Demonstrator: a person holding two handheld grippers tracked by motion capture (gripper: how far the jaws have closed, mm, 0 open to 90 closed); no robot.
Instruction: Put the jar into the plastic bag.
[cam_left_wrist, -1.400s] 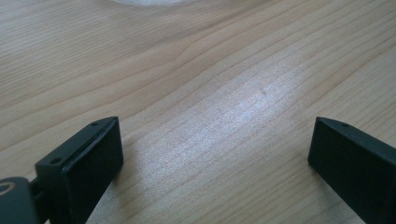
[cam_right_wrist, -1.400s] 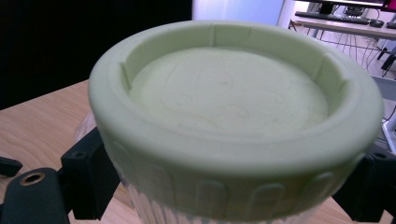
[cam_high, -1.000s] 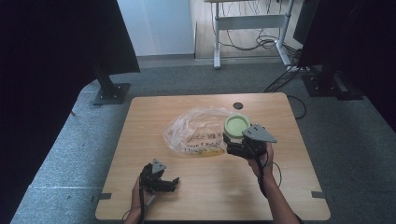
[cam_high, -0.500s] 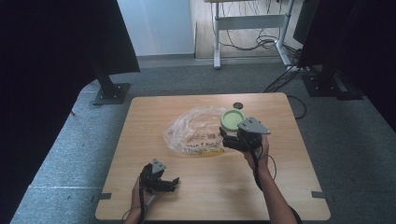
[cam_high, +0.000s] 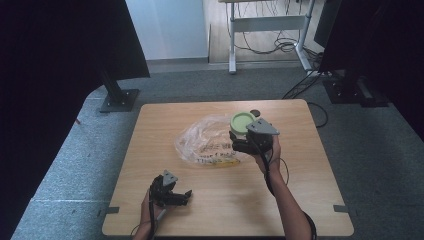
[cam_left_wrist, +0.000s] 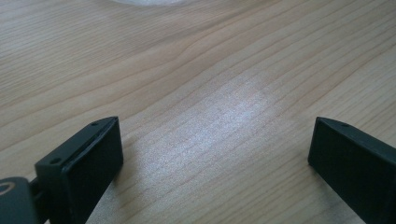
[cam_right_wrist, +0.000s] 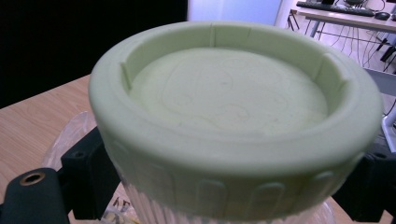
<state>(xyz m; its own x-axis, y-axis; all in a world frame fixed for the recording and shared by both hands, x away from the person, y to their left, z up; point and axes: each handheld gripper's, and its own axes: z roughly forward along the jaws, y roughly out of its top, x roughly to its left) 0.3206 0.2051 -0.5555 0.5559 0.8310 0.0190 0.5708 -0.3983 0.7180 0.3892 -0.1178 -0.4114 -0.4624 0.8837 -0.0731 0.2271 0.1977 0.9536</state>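
Note:
A jar with a pale green ribbed lid (cam_high: 243, 120) (cam_right_wrist: 233, 116) is held upright above the table's middle right, and my right gripper (cam_high: 240, 141) is shut on its body just below the lid. A crumpled clear plastic bag (cam_high: 205, 144) with printed lettering lies on the wooden table (cam_high: 300, 190) under and to the left of the jar. My left gripper (cam_high: 181, 196) (cam_left_wrist: 212, 163) rests low over bare wood near the front left edge, jaws wide apart with nothing between them.
A small dark round disc (cam_high: 255, 113) lies on the table behind the jar. Black stands (cam_high: 118, 97) and a desk frame with cables (cam_high: 280, 42) sit on the grey floor beyond the table's far edge.
My right gripper has carried the jar a little toward the far side and left, over the bag's edge. The left gripper has stayed put.

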